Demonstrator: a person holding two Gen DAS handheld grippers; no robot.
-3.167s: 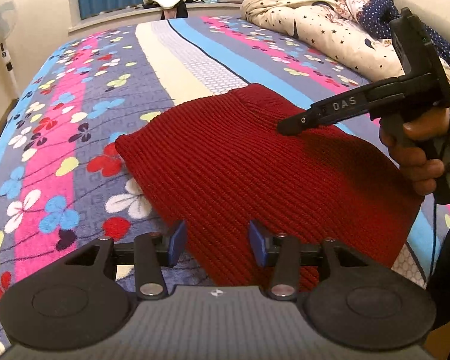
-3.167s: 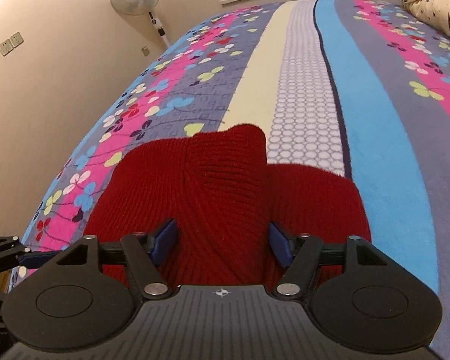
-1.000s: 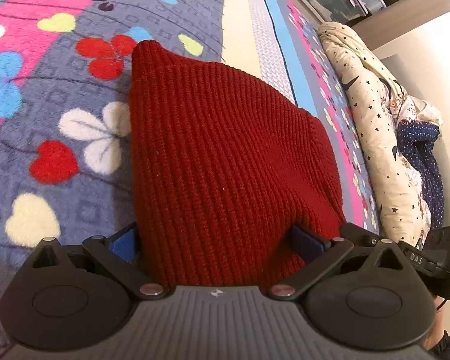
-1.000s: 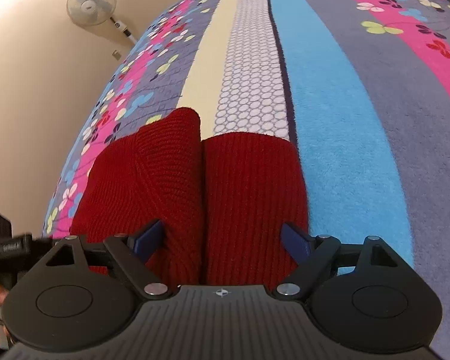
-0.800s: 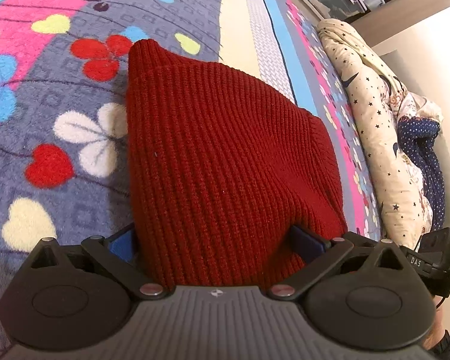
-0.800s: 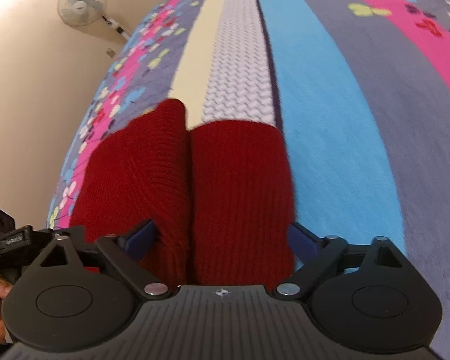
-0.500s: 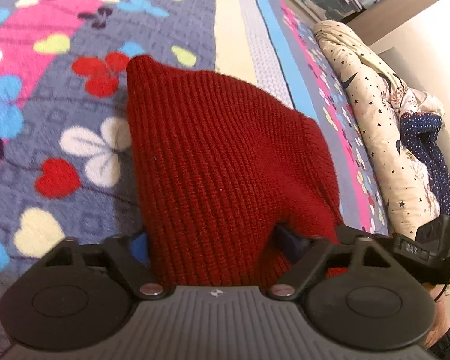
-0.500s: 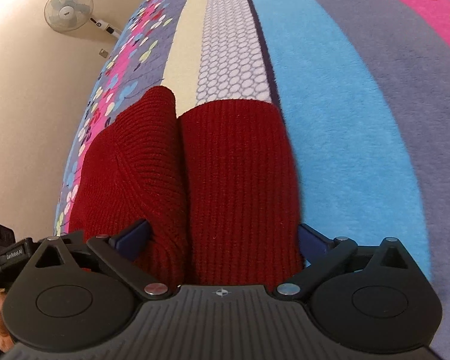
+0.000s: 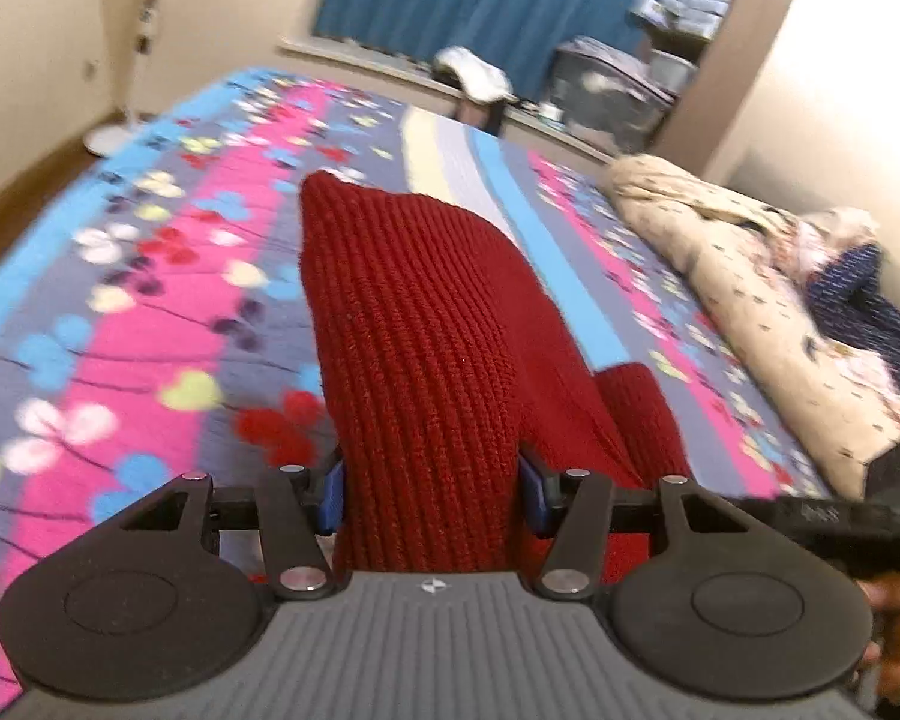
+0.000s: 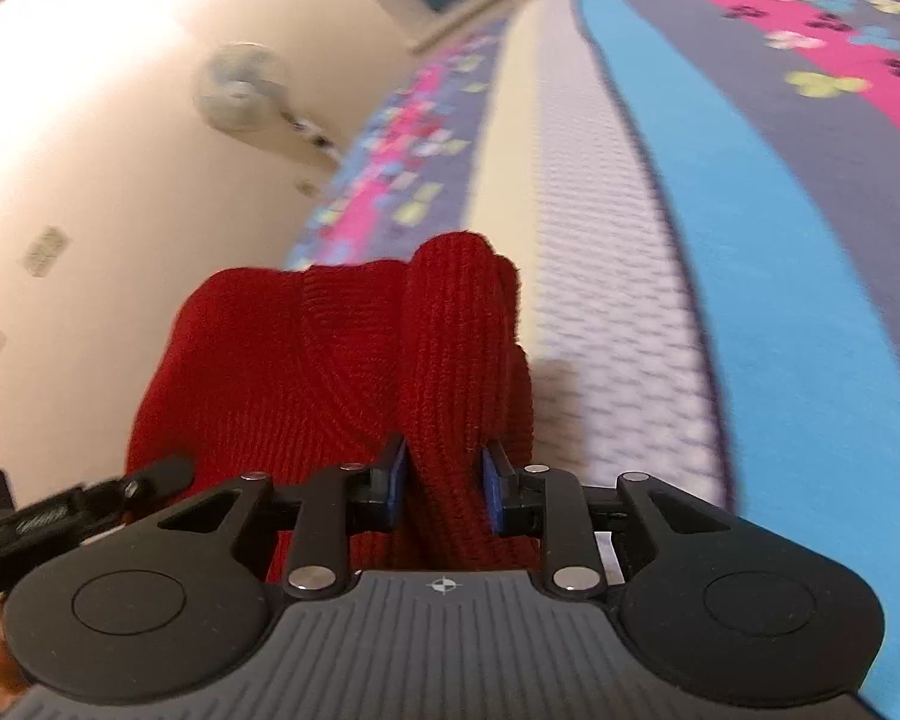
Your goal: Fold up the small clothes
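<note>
bed [image 9: 150, 324]: striped floral blanket | claws [image 9: 429, 495] [image 10: 441, 489]: both closed, gripping red knit [image 9: 414, 324]

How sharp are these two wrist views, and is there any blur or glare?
Left wrist: red knit garment fairly crisp, bedspread and curtain motion-smeared. Right wrist: wall washed out by glare, fan and bedspread blurred; fisheye bends both.

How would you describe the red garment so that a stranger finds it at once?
Look at the bed with the striped, flowered cover. Near its front lies a dark red ribbed knit garment, pinched by both grippers. It is the only plain red thing; the bedding beside it is cream with small marks.
</note>
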